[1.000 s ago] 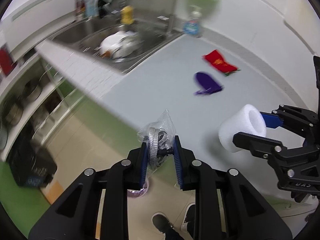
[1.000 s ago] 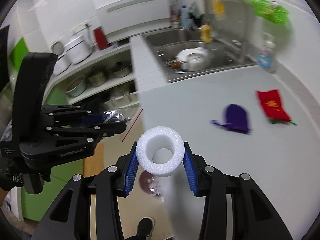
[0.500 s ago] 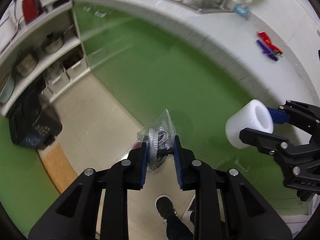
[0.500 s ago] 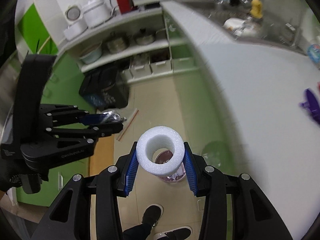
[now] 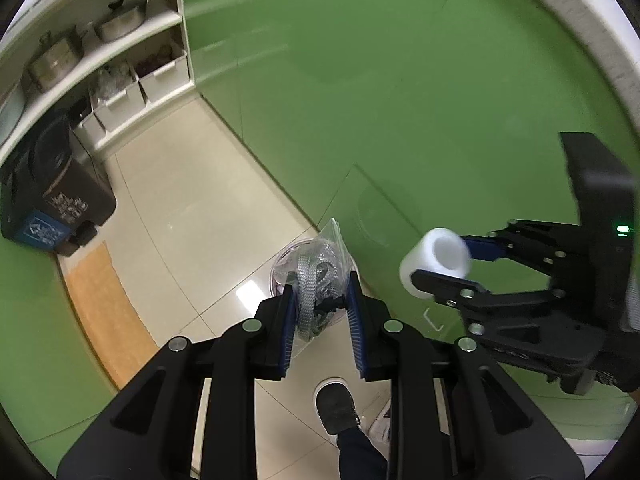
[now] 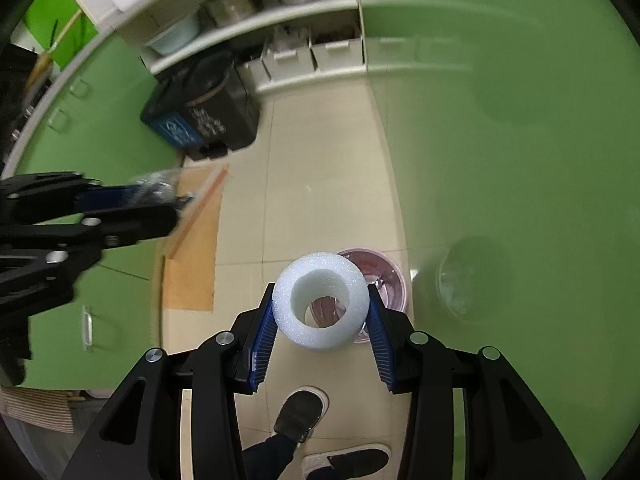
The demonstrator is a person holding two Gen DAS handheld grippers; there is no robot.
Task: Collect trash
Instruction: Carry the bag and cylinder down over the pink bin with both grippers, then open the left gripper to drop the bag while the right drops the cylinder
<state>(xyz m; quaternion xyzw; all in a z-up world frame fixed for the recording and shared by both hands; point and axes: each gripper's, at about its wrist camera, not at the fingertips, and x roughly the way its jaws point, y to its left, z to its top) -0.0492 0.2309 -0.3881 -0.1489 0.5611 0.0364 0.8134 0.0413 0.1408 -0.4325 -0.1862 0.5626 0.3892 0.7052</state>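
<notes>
Both grippers have swung down from the countertop to the floor. The white foam ring (image 6: 321, 306), clamped in the right gripper (image 6: 320, 322), hangs over a pink round bin (image 6: 384, 280). Left, the left gripper (image 5: 320, 308) pinches a clear plastic bag of grey braided cord (image 5: 318, 276) above that bin, near green cabinet fronts (image 5: 400, 100).

Grainy white foam ring (image 6: 320, 306); clear crinkly plastic bag (image 5: 320, 276); glossy floor tiles (image 5: 192, 216); steel pots (image 5: 120, 24)

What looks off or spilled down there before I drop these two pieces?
Nothing stands out. The clear plastic bag of grey braided strap sits squarely in the left gripper, the white foam ring in the right gripper, above the pink-lined round bin. No spill shows on the beige tiled floor.
</notes>
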